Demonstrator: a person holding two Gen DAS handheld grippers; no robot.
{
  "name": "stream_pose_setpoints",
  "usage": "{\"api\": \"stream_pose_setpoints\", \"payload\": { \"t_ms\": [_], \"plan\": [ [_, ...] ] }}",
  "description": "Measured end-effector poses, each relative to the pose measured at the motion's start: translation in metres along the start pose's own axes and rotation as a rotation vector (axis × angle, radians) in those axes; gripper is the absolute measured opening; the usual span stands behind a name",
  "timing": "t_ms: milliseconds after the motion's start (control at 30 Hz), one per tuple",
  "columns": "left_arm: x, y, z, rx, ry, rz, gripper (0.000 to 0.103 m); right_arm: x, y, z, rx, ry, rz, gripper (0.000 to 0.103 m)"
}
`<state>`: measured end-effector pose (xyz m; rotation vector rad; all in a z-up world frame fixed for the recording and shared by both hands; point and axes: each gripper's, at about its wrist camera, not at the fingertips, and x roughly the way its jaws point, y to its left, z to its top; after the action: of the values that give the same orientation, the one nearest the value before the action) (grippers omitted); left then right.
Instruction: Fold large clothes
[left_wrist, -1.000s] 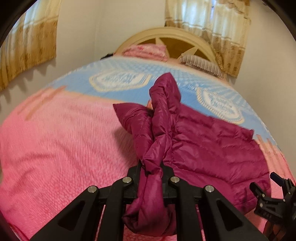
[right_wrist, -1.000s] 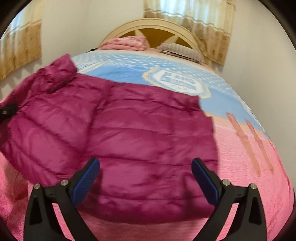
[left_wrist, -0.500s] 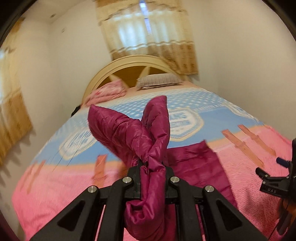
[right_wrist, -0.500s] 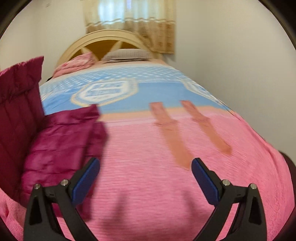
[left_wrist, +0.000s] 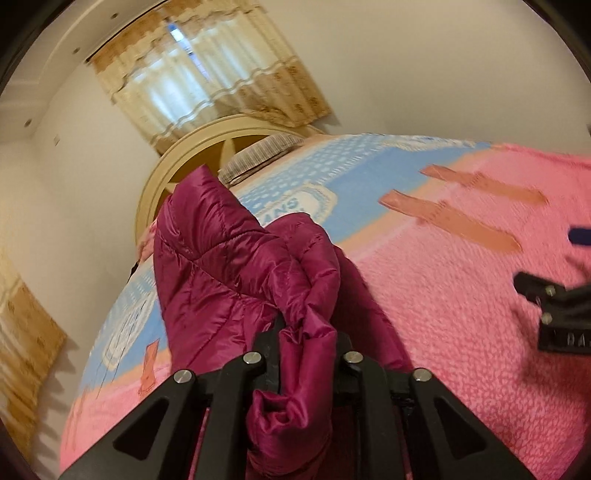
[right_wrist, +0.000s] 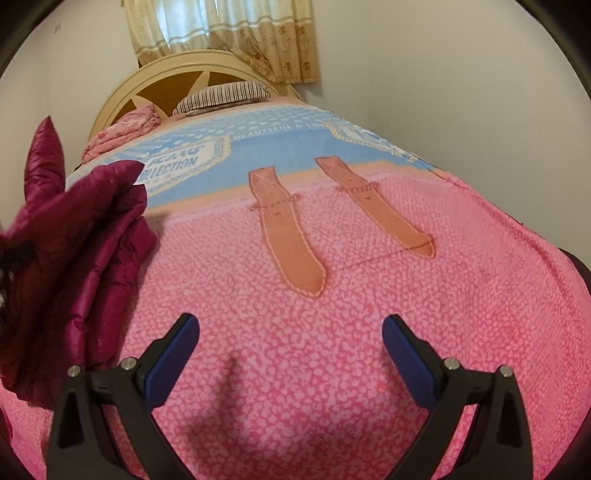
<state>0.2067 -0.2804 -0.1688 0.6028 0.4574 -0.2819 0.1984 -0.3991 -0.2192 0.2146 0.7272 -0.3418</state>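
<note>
A magenta quilted puffer jacket (left_wrist: 236, 273) hangs bunched from my left gripper (left_wrist: 306, 343), which is shut on a fold of it and holds it lifted above the bed. In the right wrist view the jacket (right_wrist: 70, 258) hangs at the far left, its lower part resting on the blanket. My right gripper (right_wrist: 291, 339) is open and empty, its blue pads (right_wrist: 173, 354) wide apart over bare pink blanket. The right gripper also shows in the left wrist view (left_wrist: 554, 310) at the right edge.
The bed is covered by a pink and blue blanket (right_wrist: 332, 332) with two orange strap patterns (right_wrist: 291, 236). A striped pillow (right_wrist: 221, 96) and a pink folded cloth (right_wrist: 122, 129) lie by the cream headboard (right_wrist: 177, 70). Walls and curtains (right_wrist: 229, 33) stand behind.
My left gripper has lifted the jacket off the bed and swung it up and leftward. My right gripper has moved right, off the jacket, over bare blanket.
</note>
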Motion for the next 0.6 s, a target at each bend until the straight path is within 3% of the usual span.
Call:
{"api": "stream_pose_setpoints", "payload": {
  "t_ms": [33, 133, 200, 267, 400, 533, 600],
  "plan": [
    [-0.001, -0.003, -0.002, 0.013, -0.006, -0.007, 0.016, 0.0, -0.001, 0.0, 0.002, 0.002, -0.004, 0.101],
    [-0.009, -0.003, -0.002, 0.041, -0.018, 0.009, 0.04, 0.002, -0.005, 0.002, 0.002, 0.003, -0.015, 0.101],
    [-0.026, 0.004, 0.001, 0.036, -0.07, 0.064, 0.074, 0.003, -0.008, 0.002, 0.002, 0.004, -0.03, 0.101],
    [-0.043, 0.012, 0.004, 0.016, -0.131, 0.101, 0.094, 0.005, -0.009, 0.004, 0.001, 0.008, -0.049, 0.101],
    [-0.066, 0.06, 0.007, -0.113, -0.18, 0.111, 0.095, 0.004, -0.011, 0.008, 0.005, 0.011, -0.061, 0.101],
    [-0.036, 0.132, -0.005, -0.281, -0.063, 0.238, 0.096, -0.02, 0.003, 0.027, -0.014, -0.047, -0.049, 0.101],
    [-0.002, 0.173, -0.019, -0.379, 0.08, 0.306, 0.096, -0.033, 0.017, 0.043, -0.018, -0.072, -0.015, 0.097]
  ]
}}
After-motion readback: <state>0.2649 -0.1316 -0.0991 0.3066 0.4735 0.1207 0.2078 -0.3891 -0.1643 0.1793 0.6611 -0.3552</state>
